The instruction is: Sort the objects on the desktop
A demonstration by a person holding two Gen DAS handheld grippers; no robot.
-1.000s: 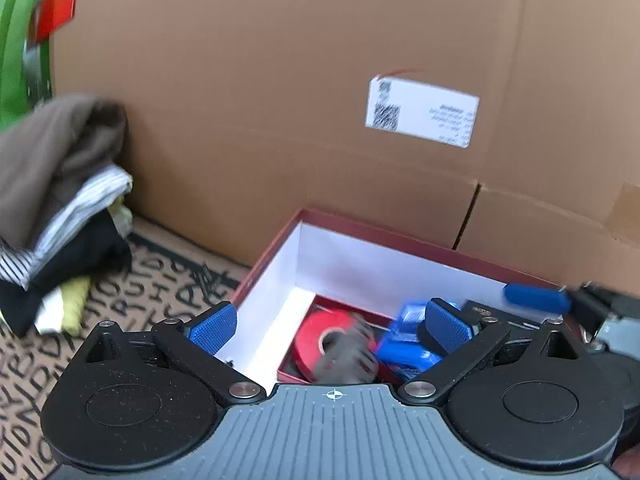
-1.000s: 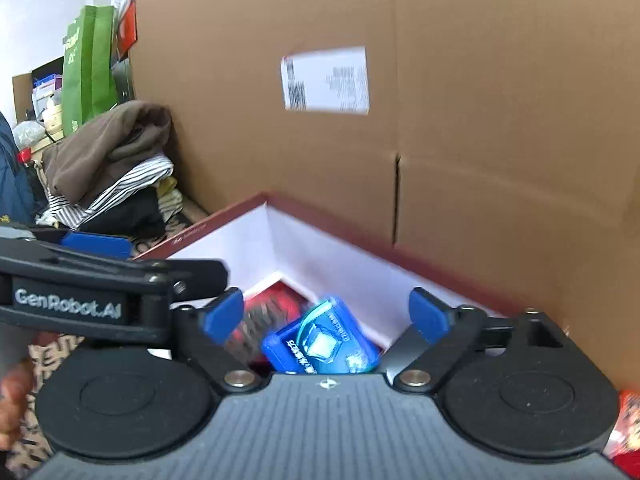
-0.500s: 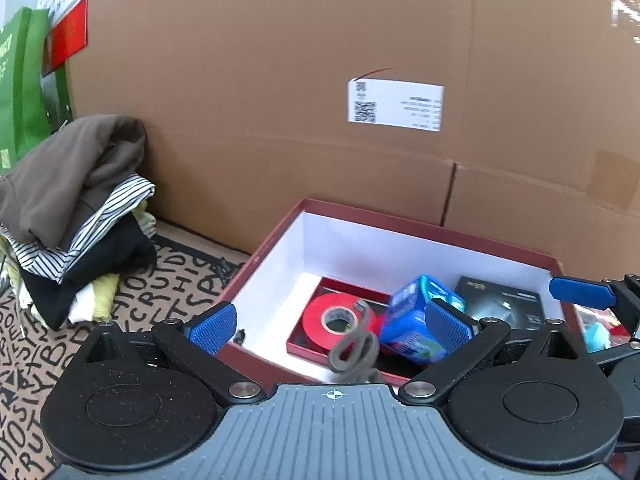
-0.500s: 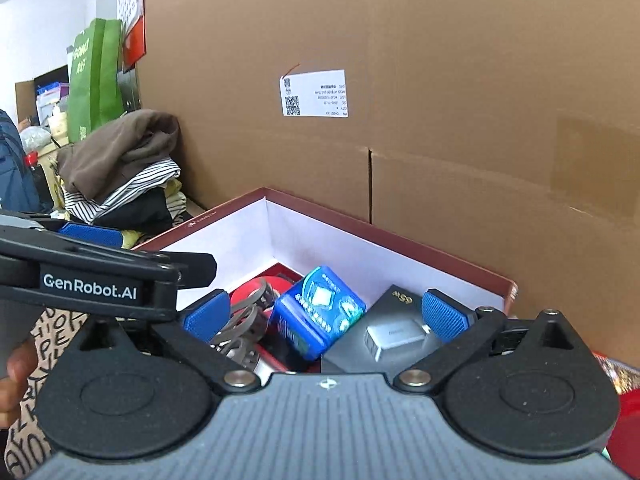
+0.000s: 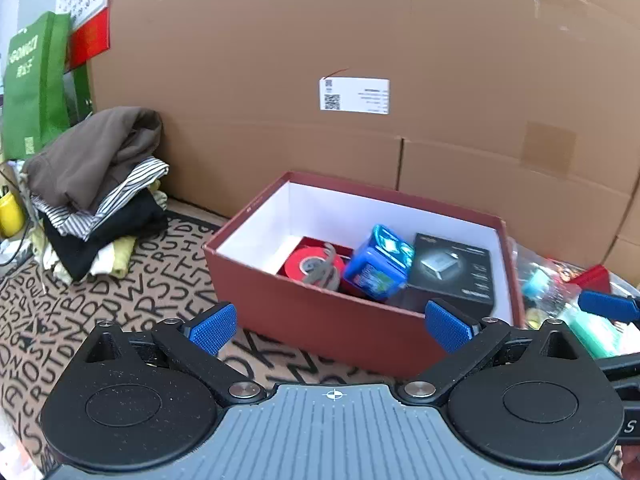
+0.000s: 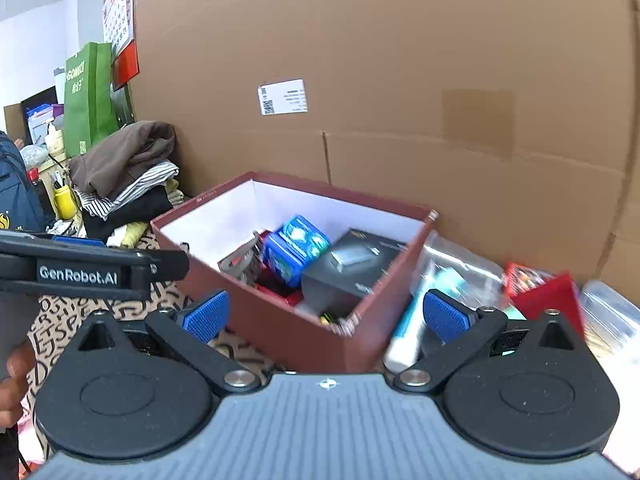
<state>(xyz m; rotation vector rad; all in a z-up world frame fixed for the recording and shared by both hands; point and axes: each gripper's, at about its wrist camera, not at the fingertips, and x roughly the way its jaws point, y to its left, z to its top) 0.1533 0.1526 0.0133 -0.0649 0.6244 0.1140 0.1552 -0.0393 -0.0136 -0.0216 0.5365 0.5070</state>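
Observation:
A dark red box (image 5: 304,312) with a white inside stands on the patterned mat; it also shows in the right wrist view (image 6: 288,332). It holds a red tape roll (image 5: 304,264) with a grey object (image 5: 320,270) on it, a blue packet (image 5: 376,264) and a black carton (image 5: 452,268). The blue packet (image 6: 294,250) and black carton (image 6: 352,268) show in the right wrist view too. My left gripper (image 5: 332,326) is open and empty, just in front of the box. My right gripper (image 6: 324,316) is open and empty at the box's near right corner.
A big cardboard wall (image 5: 360,40) stands behind the box. A pile of folded clothes (image 5: 96,188) lies at the left. Plastic bags and a red item (image 6: 548,296) lie right of the box, with a white and teal tube (image 6: 412,320). A green bag (image 5: 32,80) hangs far left.
Both grippers have pulled back and up from inside the box; the whole box now shows. The grey object lies on the red tape roll.

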